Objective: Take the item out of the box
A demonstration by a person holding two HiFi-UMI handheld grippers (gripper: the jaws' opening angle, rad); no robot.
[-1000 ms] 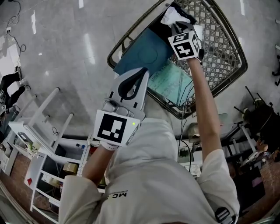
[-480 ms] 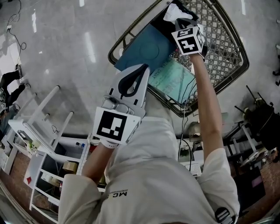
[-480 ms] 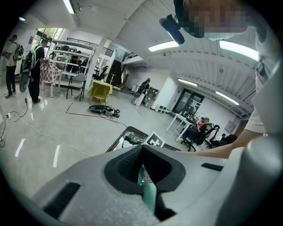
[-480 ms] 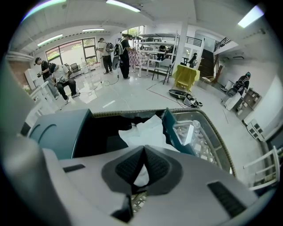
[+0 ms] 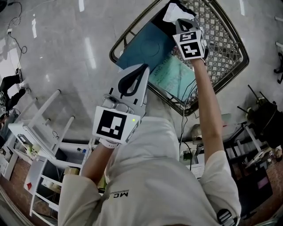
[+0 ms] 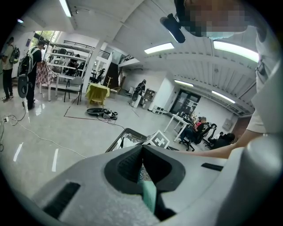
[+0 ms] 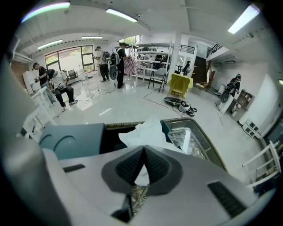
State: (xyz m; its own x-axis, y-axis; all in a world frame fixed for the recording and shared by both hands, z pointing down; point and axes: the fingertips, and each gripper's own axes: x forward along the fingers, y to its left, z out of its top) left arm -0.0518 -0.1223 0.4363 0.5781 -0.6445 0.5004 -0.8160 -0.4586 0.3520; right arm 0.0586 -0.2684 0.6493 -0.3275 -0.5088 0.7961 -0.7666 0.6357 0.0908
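A teal box (image 5: 146, 48) lies with its lid open inside a woven wire basket (image 5: 132, 33) on the floor; a pale green sheet (image 5: 174, 75) shows inside it. White tissue paper (image 5: 174, 11) bunches at the box's far end. My right gripper (image 5: 179, 21) reaches into the basket, and its jaws are shut on the white paper (image 7: 148, 132), which runs right up to the tips (image 7: 144, 148). My left gripper (image 5: 143, 67) hovers above the box's near edge. Its jaws (image 6: 142, 146) are shut and nothing is seen in them. The teal lid (image 7: 70, 139) lies to the left in the right gripper view.
A clear plastic container (image 7: 183, 139) sits in the basket to the right of the paper. A white shelving rack (image 5: 40, 128) stands at my left, and cables and equipment (image 5: 261, 119) at my right. People, chairs and tables stand far off across the glossy floor (image 6: 44, 141).
My right gripper has shifted slightly farther away with the white paper. The left gripper has barely moved.
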